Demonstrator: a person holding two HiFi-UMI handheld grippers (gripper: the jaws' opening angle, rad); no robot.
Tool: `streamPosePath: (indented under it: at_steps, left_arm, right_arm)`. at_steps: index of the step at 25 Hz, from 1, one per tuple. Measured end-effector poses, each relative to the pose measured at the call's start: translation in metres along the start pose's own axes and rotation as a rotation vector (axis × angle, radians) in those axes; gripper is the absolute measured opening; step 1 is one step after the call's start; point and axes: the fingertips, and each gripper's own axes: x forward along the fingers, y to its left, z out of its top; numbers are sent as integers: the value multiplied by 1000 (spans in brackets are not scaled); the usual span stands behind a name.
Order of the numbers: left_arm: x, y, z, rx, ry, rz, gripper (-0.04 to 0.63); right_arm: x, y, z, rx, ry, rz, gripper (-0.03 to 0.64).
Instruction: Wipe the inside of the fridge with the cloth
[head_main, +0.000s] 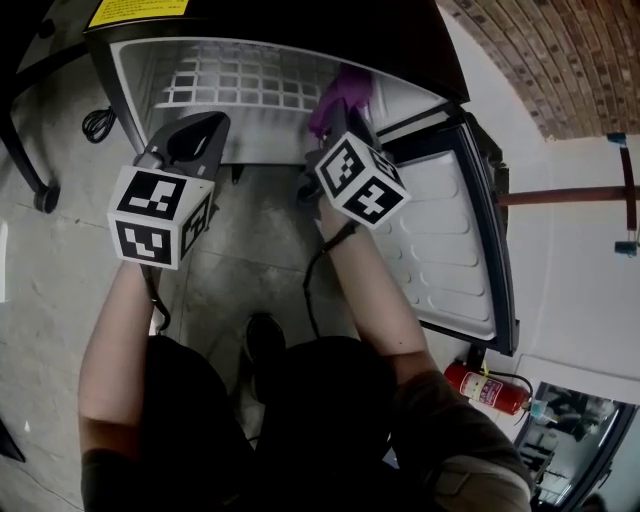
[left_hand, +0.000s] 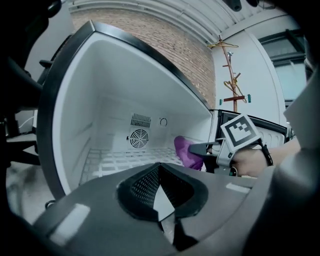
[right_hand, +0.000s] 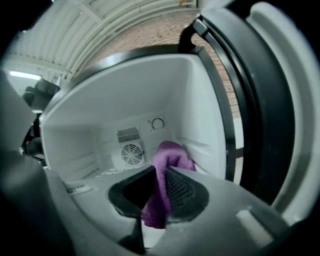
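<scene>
Yellow label (head_main: 138, 10) on fridge (head_main: 400, 40), print illegible

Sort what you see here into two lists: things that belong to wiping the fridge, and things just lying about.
Belong to the job: purple cloth, clamped in the right gripper; open fridge; its wire shelf.

Just lying about: red fire extinguisher; coat stand; coiled black cable on the floor; left gripper, shut and empty.

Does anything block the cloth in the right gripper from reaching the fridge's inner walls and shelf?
Nothing visible does. The right gripper is shut on the purple cloth, which is inside the fridge by its right wall. The door stands wide open, the wire shelf is bare, and the shut left gripper hangs off to the left.
</scene>
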Motion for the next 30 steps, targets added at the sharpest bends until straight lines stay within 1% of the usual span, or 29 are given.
streamPosePath:
  at_steps: [3,6,9,12,14,16,17,18,20,22,24,26,30]
  left_arm:
    - [-9,11,-9,-1,22,19,19]
    - [-23,29,-10,6,21,60,19]
    - [-44,49,-21,-6,16,86,20]
    - [-68,75,-39,-14,6,142,20]
    - [-79,88,-56,-20,23,176,20]
    - [-82,92,-71,-29,45,183,19]
    - [-82,92,-75,-29,51,180,20]
    - [-82,92,-78,-27,53,174,19]
    - [-79,90,-79,-22,48,158,19]
    - [-77,89,-77,-8,44,145,20]
    - [-75,90,-75,22,46,145,19]
    - [-74,91,-74,38,45,146,20]
    - [-74,93,-75,9,20,138,18]
  right_arm:
    - [-17,39,-3,-10,-35,149,51]
    - [-37,80,-25,-15,-23,311,51]
    - [-54,123,-63,-63,17,472,52]
    - [-61,155,-108,-69,105,575,52]
    - [-57,167,-140,-58,194,614,52]
    - [-44,176,-165,-35,274,637,52]
    - [-34,180,-172,-19,291,642,52]
    - [-22,184,-173,-3,286,646,52]
    - [2,194,-161,49,228,673,52]
    - [19,209,-141,120,156,734,52]
    - [27,227,-131,148,110,789,52]
    - [34,238,-135,145,104,805,52]
    - [47,241,-165,104,157,766,52]
